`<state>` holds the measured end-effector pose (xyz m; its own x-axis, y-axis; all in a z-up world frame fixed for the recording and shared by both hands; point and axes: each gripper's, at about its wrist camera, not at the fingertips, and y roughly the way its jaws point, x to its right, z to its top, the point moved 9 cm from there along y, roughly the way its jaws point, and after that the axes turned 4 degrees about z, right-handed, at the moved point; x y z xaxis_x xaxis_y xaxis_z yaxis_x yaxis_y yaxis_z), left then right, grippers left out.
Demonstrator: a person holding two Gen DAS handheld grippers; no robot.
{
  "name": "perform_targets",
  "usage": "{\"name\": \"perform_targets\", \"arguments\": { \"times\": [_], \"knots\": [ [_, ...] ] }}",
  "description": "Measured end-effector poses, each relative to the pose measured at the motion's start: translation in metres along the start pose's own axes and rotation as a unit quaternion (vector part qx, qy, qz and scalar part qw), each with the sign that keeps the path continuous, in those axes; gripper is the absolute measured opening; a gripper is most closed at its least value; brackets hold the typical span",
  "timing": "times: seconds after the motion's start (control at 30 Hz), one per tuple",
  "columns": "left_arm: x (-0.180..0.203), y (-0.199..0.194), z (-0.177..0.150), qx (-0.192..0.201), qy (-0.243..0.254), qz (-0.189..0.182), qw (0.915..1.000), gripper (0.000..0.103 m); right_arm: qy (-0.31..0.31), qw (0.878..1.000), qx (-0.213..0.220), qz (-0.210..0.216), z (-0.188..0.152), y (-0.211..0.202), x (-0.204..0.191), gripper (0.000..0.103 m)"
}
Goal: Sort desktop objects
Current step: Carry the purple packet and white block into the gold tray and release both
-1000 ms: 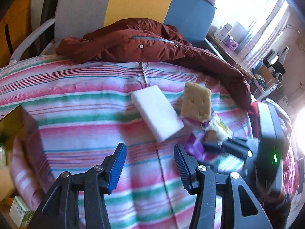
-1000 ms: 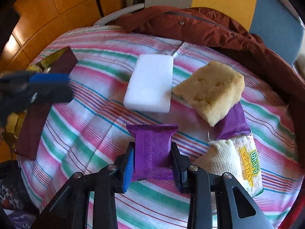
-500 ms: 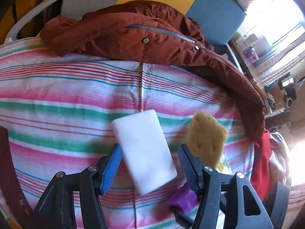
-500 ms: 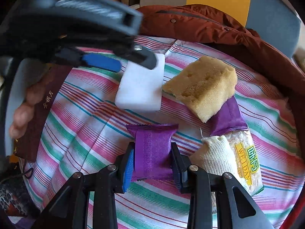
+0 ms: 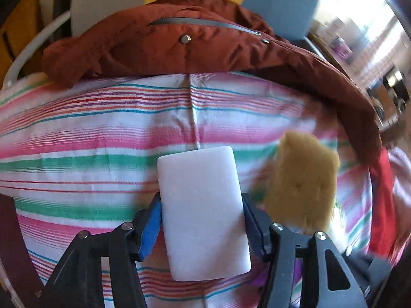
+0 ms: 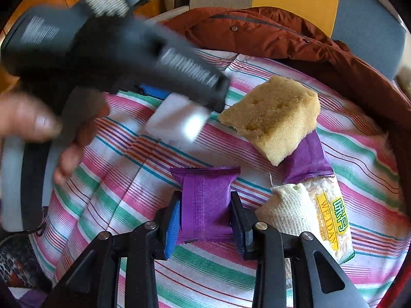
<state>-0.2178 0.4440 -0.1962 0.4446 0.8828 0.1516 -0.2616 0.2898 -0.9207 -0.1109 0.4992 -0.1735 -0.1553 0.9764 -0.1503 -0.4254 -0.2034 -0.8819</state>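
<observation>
A white block (image 5: 203, 213) lies between my left gripper's (image 5: 201, 218) blue pads, which touch both its sides. In the right wrist view the same block (image 6: 177, 123) looks tilted and off the striped cloth (image 6: 123, 169), under the blurred left gripper body. My right gripper (image 6: 205, 218) is shut on a purple packet (image 6: 205, 200) resting on the cloth. A yellow sponge (image 6: 272, 118) lies to the right of the white block; it also shows in the left wrist view (image 5: 303, 184).
A second purple packet (image 6: 305, 159) lies under the sponge. A wrapped rice cracker pack (image 6: 318, 210) lies right of my right gripper. A brown-red jacket (image 5: 179, 38) covers the far edge. A dark red booklet (image 5: 12, 243) sits at the left edge.
My left gripper moved forward around the white block and closed on its sides; the block now looks tilted up. My right gripper stayed shut on the purple packet.
</observation>
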Motion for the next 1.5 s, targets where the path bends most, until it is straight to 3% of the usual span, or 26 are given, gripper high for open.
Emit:
{"name": "perform_targets", "arguments": {
  "times": [0.13, 0.4, 0.87, 1.5],
  "knots": [
    [-0.009, -0.011, -0.022, 0.007, -0.003, -0.007, 0.9999, 0.058, -0.003, 1.000, 0.001, -0.003, 0.001, 0.000, -0.001, 0.036],
    [-0.028, -0.066, -0.058, 0.061, 0.008, -0.001, 0.9981, 0.058, 0.001, 1.000, 0.010, 0.014, 0.005, 0.001, -0.012, 0.036],
    [-0.096, -0.164, -0.098, 0.156, 0.007, 0.059, 0.9860, 0.058, 0.007, 0.999, 0.021, 0.038, 0.004, 0.005, -0.039, 0.036],
    [-0.166, -0.208, -0.154, 0.179, -0.022, 0.075, 0.9807, 0.058, 0.016, 1.000, 0.002, 0.006, 0.004, 0.012, -0.082, 0.036]
  ]
}}
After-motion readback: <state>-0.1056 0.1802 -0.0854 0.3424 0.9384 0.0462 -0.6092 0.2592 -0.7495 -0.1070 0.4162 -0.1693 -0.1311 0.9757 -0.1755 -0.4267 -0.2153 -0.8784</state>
